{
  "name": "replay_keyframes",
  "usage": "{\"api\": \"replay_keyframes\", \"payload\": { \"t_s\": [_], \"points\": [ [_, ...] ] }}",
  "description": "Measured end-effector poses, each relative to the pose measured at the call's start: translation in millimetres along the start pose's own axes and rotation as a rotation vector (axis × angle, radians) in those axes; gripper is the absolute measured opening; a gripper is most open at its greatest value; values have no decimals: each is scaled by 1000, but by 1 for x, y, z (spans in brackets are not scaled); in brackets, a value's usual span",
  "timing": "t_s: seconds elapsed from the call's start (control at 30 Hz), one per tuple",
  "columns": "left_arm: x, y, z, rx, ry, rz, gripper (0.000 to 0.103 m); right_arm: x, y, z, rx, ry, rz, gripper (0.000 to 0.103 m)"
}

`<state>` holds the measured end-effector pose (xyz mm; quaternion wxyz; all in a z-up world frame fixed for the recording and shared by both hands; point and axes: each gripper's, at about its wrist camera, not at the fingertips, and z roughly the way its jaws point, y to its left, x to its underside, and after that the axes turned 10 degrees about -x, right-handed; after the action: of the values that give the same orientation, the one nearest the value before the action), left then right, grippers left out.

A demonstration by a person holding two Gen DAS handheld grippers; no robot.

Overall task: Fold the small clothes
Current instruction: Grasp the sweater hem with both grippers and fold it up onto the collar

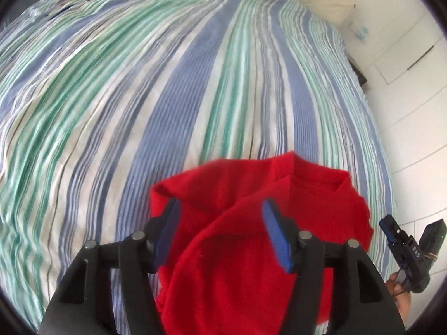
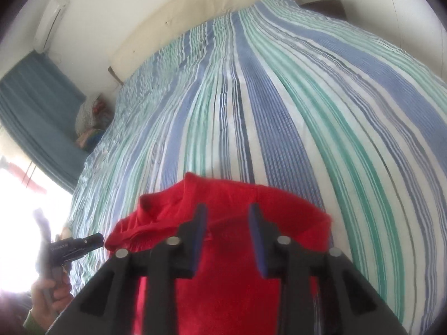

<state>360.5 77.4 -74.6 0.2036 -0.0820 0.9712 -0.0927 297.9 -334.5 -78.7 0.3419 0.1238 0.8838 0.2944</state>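
Both grippers are over the bed, and the small red knitted garment (image 1: 251, 240) lies bunched at the near edge of the blue, green and white striped bedcover (image 1: 173, 89), right beneath them. The left gripper (image 1: 220, 231) has its blue-padded jaws spread wide, red fabric showing between them, nothing pinched. The right gripper (image 2: 227, 237) looks the same: jaws apart above the cloth, gripping nothing. From the right wrist view the garment (image 2: 229, 279) is rumpled, with an open ribbed edge, likely the neck or hem, turned up at the far side. The other handheld gripper shows at the edge of each view, so they sit just beside each other across the piece.

The step in hand looks like taking hold to spread it flat. Done well, each gripper should catch a single layer at an outer corner, not the heaped middle, then draw outward evenly so the knit lies smooth before any fold. Soft knit stretches, so pull gently.
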Motion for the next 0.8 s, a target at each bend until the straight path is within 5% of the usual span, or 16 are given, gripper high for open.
{"api": "replay_keyframes", "payload": {
  "t_s": [0.17,0.23,0.37,0.5,0.67,0.8],
  "points": [
    [42,-5,-25,78,-90,124,79,25,25,-10,-72,43,-133,37],
    [61,-23,-14,118,-25,231,88,51,42,-6,-108,143,-244,36],
    [75,-52,24,2,62,392,82,100,38,12,-11,283,-351,37],
    [38,-55,43,25,75,300,82,111,17,4,3,246,-274,37],
    [-26,-30,38,-13,-12,50,82,113,5,-1,6,216,-209,37],
    [-23,-7,14,14,-37,10,83,112,4,-4,18,210,-195,37]
  ]
}}
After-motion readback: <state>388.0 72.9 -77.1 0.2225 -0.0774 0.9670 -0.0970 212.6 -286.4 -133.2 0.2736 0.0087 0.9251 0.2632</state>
